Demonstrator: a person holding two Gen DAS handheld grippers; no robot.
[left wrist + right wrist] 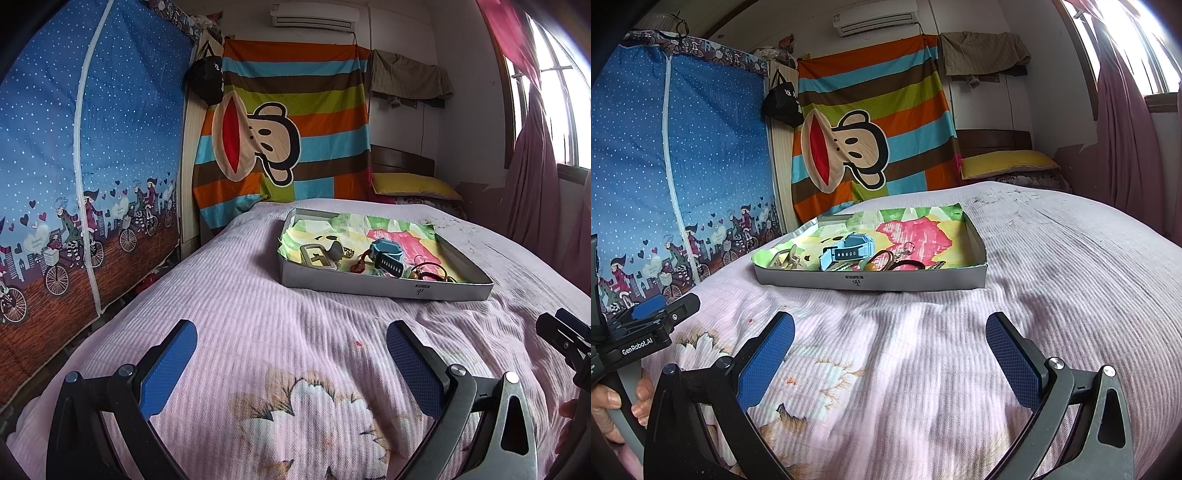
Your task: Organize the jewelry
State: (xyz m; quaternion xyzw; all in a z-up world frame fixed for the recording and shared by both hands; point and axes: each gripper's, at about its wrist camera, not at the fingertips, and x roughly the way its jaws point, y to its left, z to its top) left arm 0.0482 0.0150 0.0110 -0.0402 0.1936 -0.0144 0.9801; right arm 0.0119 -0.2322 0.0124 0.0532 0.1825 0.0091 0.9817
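A shallow grey box (pixel 384 287) (pixel 871 280) lined with bright patterned paper lies on the pink bedspread. Inside it are a blue watch (pixel 388 256) (pixel 846 251), a grey hair clip (pixel 317 254), a beige claw clip (pixel 788 258), small red and gold pieces (pixel 360 264), and dark hair ties with rings (pixel 430 271) (pixel 897 262). My left gripper (pixel 291 354) hovers open over the bedspread, short of the box, with nothing between its fingers. My right gripper (pixel 890 350) is likewise open and empty, in front of the box's near wall.
The bed's pink bedspread (pixel 258 295) has a flower print near me. A blue fabric wardrobe (pixel 92 147) stands left, a striped monkey blanket (pixel 288 122) hangs behind, a yellow pillow (pixel 413 184) lies at the head, pink curtains (pixel 1126 129) hang right. A hand (pixel 613 406) grips the left tool.
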